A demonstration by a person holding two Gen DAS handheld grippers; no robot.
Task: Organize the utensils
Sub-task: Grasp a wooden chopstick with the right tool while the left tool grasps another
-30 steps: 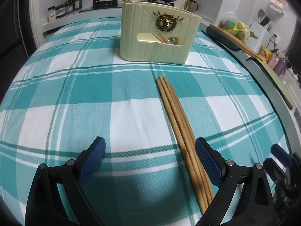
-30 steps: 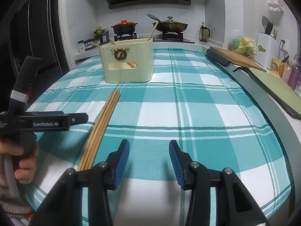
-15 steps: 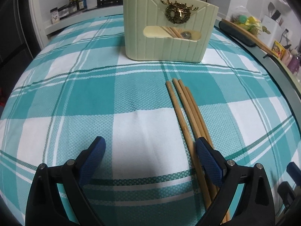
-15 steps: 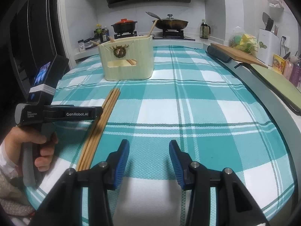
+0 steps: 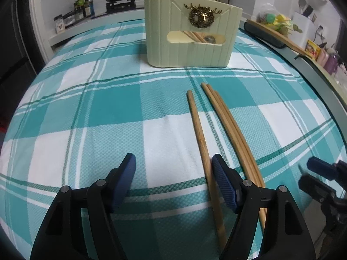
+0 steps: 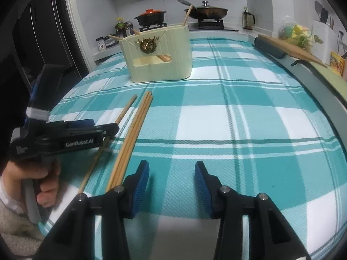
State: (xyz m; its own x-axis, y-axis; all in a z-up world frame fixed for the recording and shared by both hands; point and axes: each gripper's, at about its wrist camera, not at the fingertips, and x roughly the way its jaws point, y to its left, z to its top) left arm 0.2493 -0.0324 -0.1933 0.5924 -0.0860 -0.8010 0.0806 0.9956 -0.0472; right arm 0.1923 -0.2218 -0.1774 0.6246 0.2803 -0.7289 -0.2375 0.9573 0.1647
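At the left, the left tool (image 5: pixel 173 174) hangs low over the tabletop (image 5: pixel 108 108), jaws wide and empty. A single chopstick (image 5: pixel 199 138) lies just inside its right finger (image 5: pixel 223 186), running toward 12 o'clock. At 1 o'clock from the tool, three more chopsticks (image 5: pixel 229 125) lie bunched, slightly apart from the single one. The cream utensil holder (image 5: pixel 190 32) stands at 12 o'clock, chopsticks inside. Further right, the right tool (image 6: pixel 171 183) hovers, jaws moderately wide, empty; the bundle lies at its 10 o'clock.
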